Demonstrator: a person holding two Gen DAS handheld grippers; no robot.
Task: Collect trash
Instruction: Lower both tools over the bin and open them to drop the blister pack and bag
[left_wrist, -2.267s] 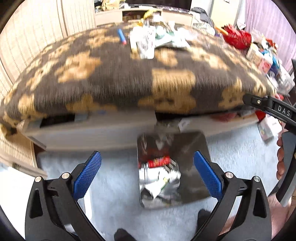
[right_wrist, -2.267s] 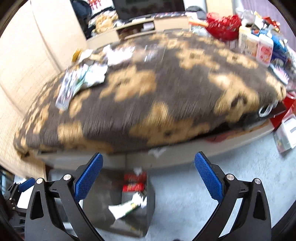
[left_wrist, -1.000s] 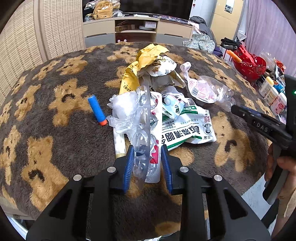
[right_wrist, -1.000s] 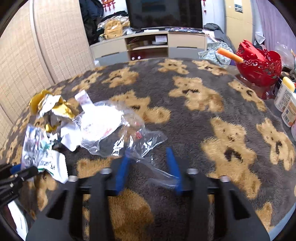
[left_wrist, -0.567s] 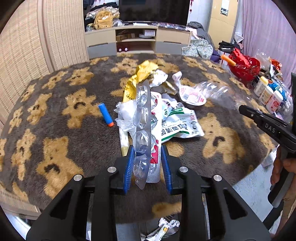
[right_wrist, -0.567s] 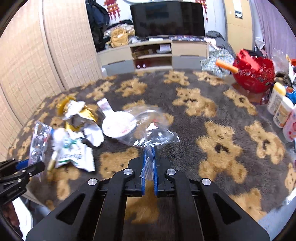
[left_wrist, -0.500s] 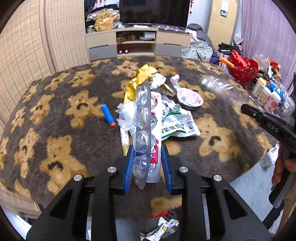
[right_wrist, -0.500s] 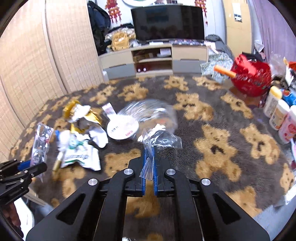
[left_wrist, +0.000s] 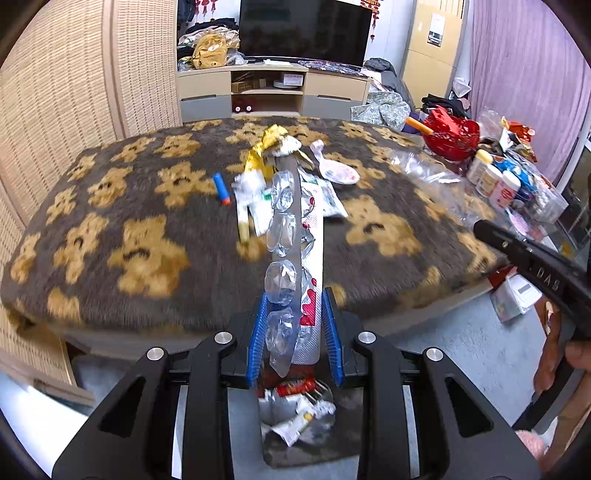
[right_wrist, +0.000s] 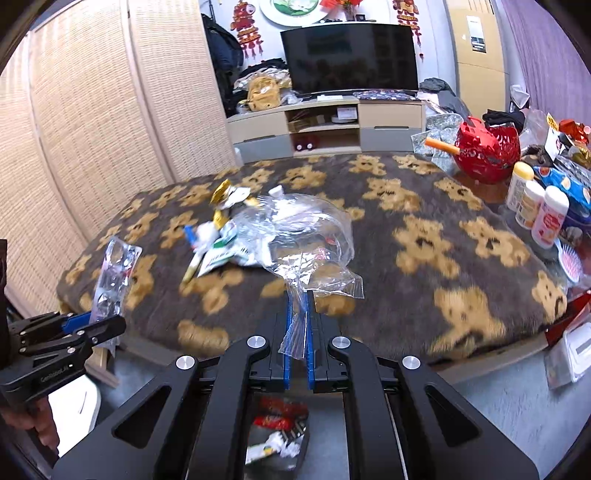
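My left gripper (left_wrist: 295, 332) is shut on a long clear blister pack with red and white backing (left_wrist: 293, 254), held upright off the table; it also shows in the right wrist view (right_wrist: 114, 273). My right gripper (right_wrist: 299, 332) is shut on a clear plastic bag (right_wrist: 306, 236), lifted above the bear-print blanket (right_wrist: 424, 236). A metal trash bin (left_wrist: 295, 417) with wrappers inside stands on the floor below both grippers, also seen in the right wrist view (right_wrist: 280, 432). More wrappers (left_wrist: 273, 173) and a blue foam dart (left_wrist: 221, 188) lie on the blanket.
A red basket (right_wrist: 487, 151), bottles (right_wrist: 539, 210) and clutter stand at the table's right edge. A TV stand (left_wrist: 273, 92) is behind. Woven screens (left_wrist: 55, 110) line the left. Boxes lie on the floor at right (left_wrist: 517, 295).
Both grippers have pulled back from the table and risen, each carrying its piece of trash. The bin now shows beneath the fingers in both views.
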